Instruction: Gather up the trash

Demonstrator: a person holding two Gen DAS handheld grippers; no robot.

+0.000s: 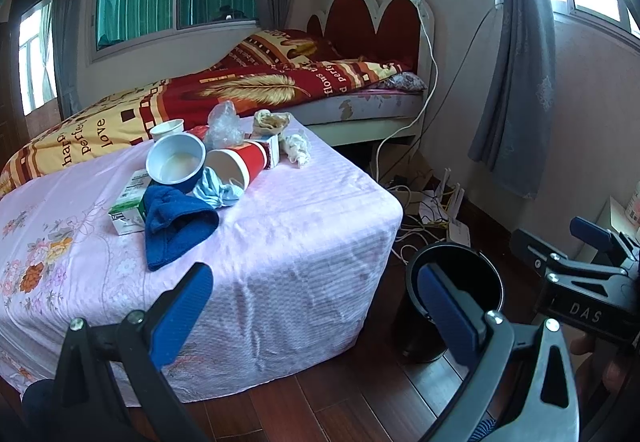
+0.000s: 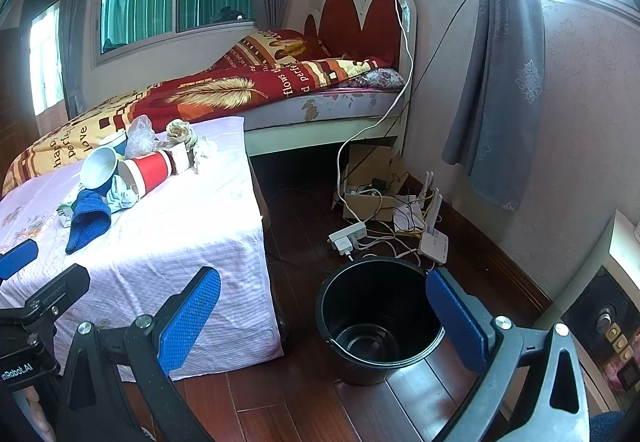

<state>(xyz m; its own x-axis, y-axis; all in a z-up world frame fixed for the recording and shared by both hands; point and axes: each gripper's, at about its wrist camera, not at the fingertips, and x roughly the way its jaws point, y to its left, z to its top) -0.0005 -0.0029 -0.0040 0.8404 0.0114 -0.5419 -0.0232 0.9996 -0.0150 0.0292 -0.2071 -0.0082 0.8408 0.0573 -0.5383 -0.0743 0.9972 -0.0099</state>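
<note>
Pink cloth covers the tabletop [image 1: 280, 226], where the trash sits heaped at upper left of the frame: a red paper cup [image 1: 236, 164] on its side, crumpled tissue [image 1: 297, 148], a plastic bag [image 1: 226, 124]. Both the left tongs [image 1: 316, 310] and right tongs [image 2: 324, 318] are spread wide, holding nothing. The black bucket [image 2: 376, 322] waits on the floor, well apart from the heap; light scraps could slip out on the way, or the cup roll off when nudged.

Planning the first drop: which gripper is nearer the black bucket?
Right. The right gripper hangs open almost directly over the black bucket; the left gripper, also open, sits off toward the pink-covered table.
</note>
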